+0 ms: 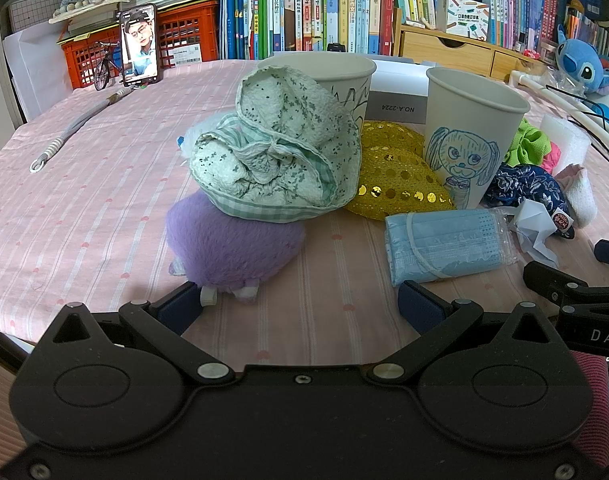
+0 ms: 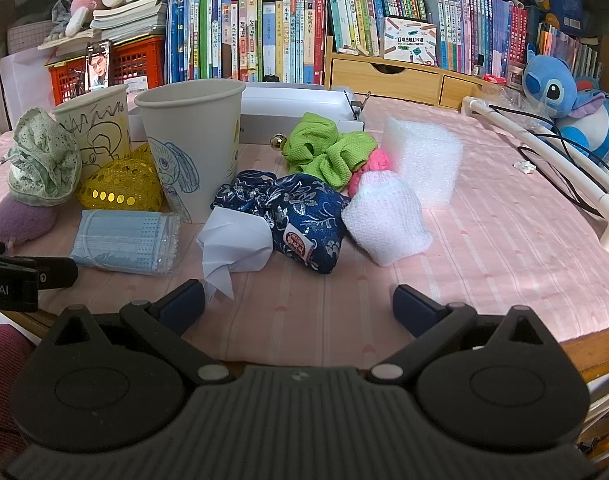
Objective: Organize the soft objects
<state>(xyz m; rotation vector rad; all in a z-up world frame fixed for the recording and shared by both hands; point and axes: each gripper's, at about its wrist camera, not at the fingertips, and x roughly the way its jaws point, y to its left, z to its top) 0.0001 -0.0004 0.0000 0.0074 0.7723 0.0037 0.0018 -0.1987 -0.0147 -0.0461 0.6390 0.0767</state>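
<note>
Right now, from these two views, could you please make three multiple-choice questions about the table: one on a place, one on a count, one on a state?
1. Where does the green floral cloth rest?
A. on the purple plush
B. inside a cup
C. on the books

2. How many paper cups stand on the table?
A. one
B. two
C. four

3. How is the right gripper?
A. open, holding nothing
B. shut on a mask
C. shut on a cup

Answers: 1 A, it sits atop it; 2 B, dog-drawing cup and scribbled cup; 3 A, fingers spread.
</note>
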